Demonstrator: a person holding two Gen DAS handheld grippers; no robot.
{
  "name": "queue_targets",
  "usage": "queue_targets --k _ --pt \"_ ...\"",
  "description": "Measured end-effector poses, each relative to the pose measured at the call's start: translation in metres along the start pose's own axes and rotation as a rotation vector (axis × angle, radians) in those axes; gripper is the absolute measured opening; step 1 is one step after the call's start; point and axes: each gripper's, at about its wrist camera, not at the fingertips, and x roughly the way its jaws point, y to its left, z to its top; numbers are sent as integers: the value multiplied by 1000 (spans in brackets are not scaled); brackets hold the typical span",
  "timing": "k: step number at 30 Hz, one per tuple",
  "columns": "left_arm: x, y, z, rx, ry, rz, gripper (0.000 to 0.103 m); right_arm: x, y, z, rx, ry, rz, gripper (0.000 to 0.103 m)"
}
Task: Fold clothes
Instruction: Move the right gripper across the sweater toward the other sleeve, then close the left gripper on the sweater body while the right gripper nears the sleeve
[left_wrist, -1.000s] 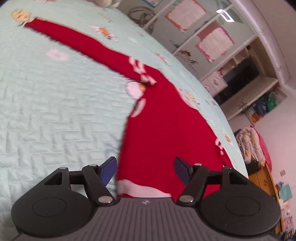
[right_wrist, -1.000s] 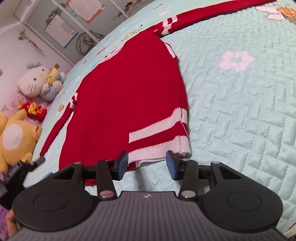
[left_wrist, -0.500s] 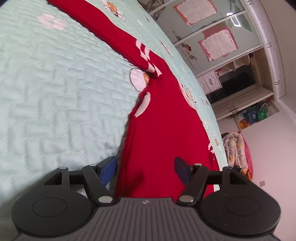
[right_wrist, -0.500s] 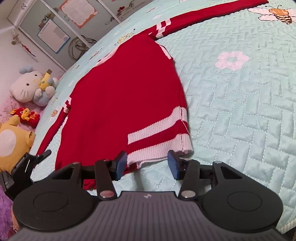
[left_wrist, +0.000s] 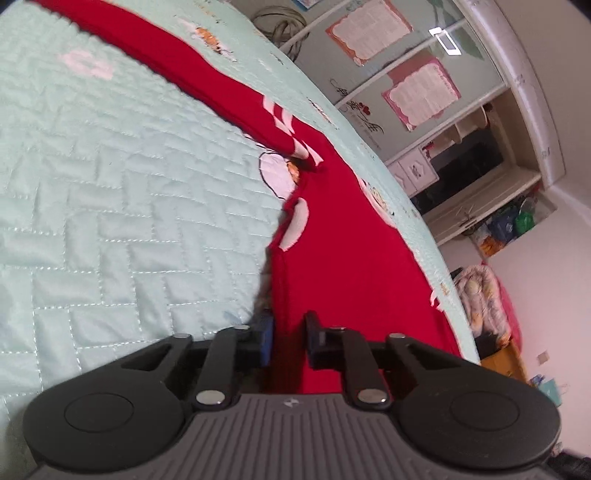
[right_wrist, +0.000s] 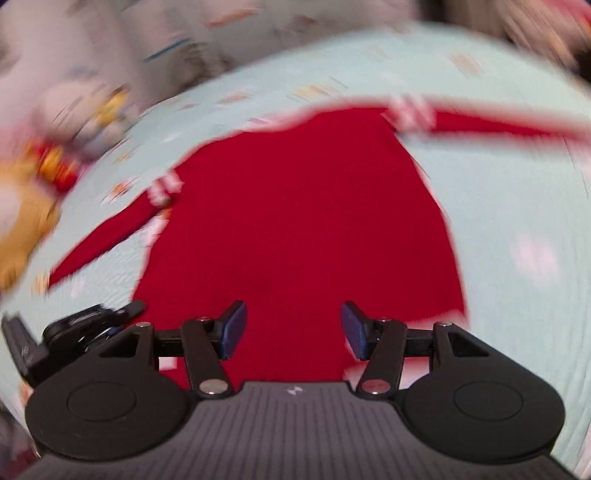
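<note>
Left tongs (left_wrist: 287, 338) pinched; right tongs (right_wrist: 293, 330) agape.

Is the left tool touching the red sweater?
Touching. Left wrist view: the left tool has its fingers closed on the red sweater's side edge.

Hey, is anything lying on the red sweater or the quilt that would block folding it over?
Nothing visible does. The red sweater lies spread on the quilt with no objects on it. The left tool is closed on its side edge; the right tool hangs open above the hem. The right view is blurred.
</note>
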Motion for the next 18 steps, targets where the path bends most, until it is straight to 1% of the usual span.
queue_targets --k 4,7,10,12,13,16,18 --pt "0 9 1 -75 -9 -21 16 7 93 38 -414 -84 31 57" --pt "-1 15 2 -133 -15 -37 16 24 162 57 -694 -116 101 58" --pt "-1 21 3 -195 -18 -56 16 50 229 70 -959 -167 167 58" --pt "-2 26 3 -238 -20 -74 16 69 272 74 -1088 -206 208 59" --pt "-3 29 3 -257 -21 -88 16 79 289 76 -1127 -212 229 59" --pt "-4 39 4 -338 -18 -138 15 112 336 72 -1222 -193 309 59" --pt "-4 47 5 -409 -11 -181 15 135 364 64 -1286 -175 322 59"
